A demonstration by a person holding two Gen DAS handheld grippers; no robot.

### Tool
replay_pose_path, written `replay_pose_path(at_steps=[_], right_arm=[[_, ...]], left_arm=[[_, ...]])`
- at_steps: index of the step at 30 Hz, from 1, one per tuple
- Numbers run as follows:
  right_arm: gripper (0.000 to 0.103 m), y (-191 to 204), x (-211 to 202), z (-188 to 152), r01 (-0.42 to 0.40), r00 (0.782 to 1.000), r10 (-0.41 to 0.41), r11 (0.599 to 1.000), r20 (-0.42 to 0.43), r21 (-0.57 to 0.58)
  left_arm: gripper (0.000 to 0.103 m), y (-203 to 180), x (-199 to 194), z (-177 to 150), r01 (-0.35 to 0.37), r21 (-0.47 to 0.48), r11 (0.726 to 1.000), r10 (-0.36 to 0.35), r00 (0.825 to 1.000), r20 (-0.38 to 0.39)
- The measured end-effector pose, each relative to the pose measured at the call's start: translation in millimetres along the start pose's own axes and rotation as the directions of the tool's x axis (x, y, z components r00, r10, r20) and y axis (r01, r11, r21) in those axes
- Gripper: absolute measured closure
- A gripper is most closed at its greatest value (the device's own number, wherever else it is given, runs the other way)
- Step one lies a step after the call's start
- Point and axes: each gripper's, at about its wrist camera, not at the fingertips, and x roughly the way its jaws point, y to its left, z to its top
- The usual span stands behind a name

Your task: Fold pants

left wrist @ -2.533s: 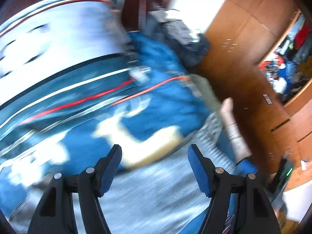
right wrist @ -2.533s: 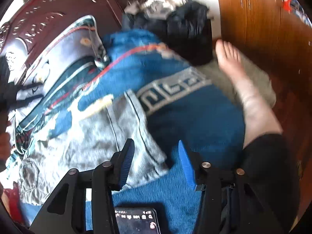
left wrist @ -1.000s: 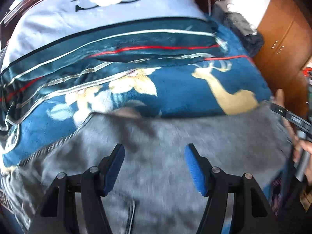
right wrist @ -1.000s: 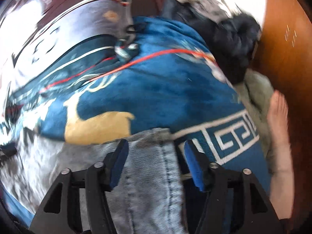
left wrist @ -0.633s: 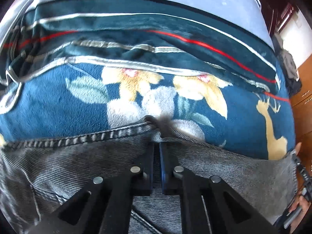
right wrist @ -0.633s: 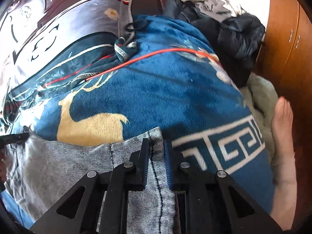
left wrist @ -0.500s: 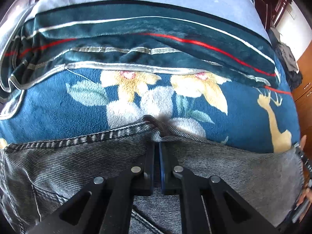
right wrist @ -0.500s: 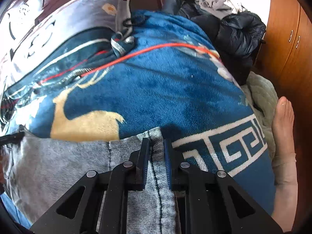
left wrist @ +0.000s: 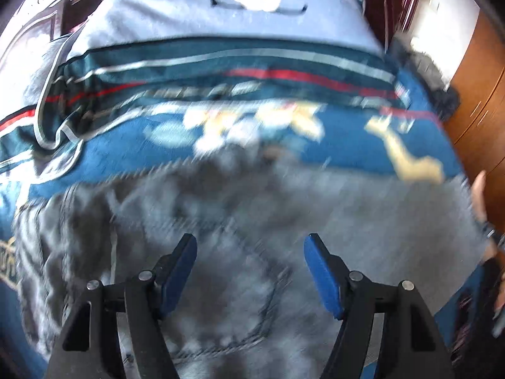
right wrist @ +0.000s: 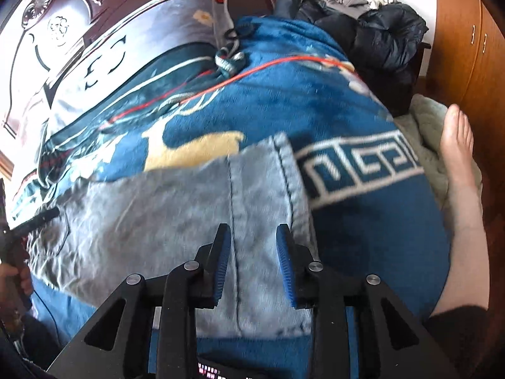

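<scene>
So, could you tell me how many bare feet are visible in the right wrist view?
1. A bare foot rests at the right edge, on a pale green cloth beside the blue blanket. A second foot may be out of view.

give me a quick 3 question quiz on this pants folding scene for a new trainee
1. True or false: the left gripper is clamped on the grey jeans.
2. What does the right gripper hover over? A) the jeans' leg end B) the dark jacket pile C) the bare foot
3. Fill in: the jeans lie on a blue ____ with a golden deer.

Key: 1 false, its jaws stand open; 2 A; 3 blanket.
</scene>
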Motion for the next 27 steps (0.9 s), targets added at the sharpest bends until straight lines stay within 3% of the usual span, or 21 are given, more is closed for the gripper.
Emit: replay_pose_path(at_steps=[2,3,6,8,12,14,20,23,26,27], right_arm=[[0.074,-1.8,9.0,-6.4,0.023,0.999,-0.023,1.000,-0.041,0.000],[0.080,-4.7,15.3,-9.0,0.039,0.997,-0.039,0.999,-0.070,0.000],[0.091,-12.5,23.9,-14.3,0.067,0.992,-0.069,0.998,-0.103,-0.019],[0.090,-14.3,17.8,-14.9,0.058,0.993,-0.059,0.998,-0.098,-0.015],[0.071,-27.1,-14.6,-21.2,-0.003,0.999,0.006,0.997,-0.037,0.075],[0.069,-35.3,-23.3,-27.0,-0.017,0.999,0.021,0.993,-0.034,0.113],[0.060,-41.7,-16.3,-40.6,-0.003,0.990,0.018,0.995,-0.140,0.099],[0.046,-35.8,-10.2,-40.9,-0.006,0.986,0.018,0.997,-0.167,0.071],[0.052,-30.0,-2.5,-39.0,0.019,0.987,-0.014,0.999,-0.161,0.026],[0.071,-30.8,-1.7,-37.9,0.019,0.988,-0.015,0.999,-0.157,0.025]], left_arm=[[0.030,17.0,12.0,-23.5,-0.044,-0.018,0.999,0.043,0.998,-0.052],[0.030,22.5,17.6,-30.5,-0.045,-0.020,0.999,0.043,0.998,-0.055],[0.029,18.2,18.0,-39.7,-0.068,0.041,0.997,0.069,0.998,-0.007],[0.030,16.8,15.0,-35.6,-0.075,0.014,0.997,0.075,0.997,-0.015],[0.030,18.7,-1.9,-36.7,-0.011,-0.038,0.999,0.011,1.000,0.006],[0.030,13.5,-9.4,-40.8,0.006,-0.028,1.000,-0.006,1.000,0.014],[0.030,-28.2,-20.4,-46.2,0.108,0.012,0.994,-0.108,0.994,0.005],[0.029,-71.8,-17.4,-43.7,0.168,0.096,0.981,-0.167,0.986,-0.023],[0.029,-114.1,-3.7,-45.8,0.151,0.200,0.968,-0.136,0.987,-0.087],[0.029,-123.8,3.7,-48.4,0.142,0.228,0.963,-0.119,0.987,-0.112]])
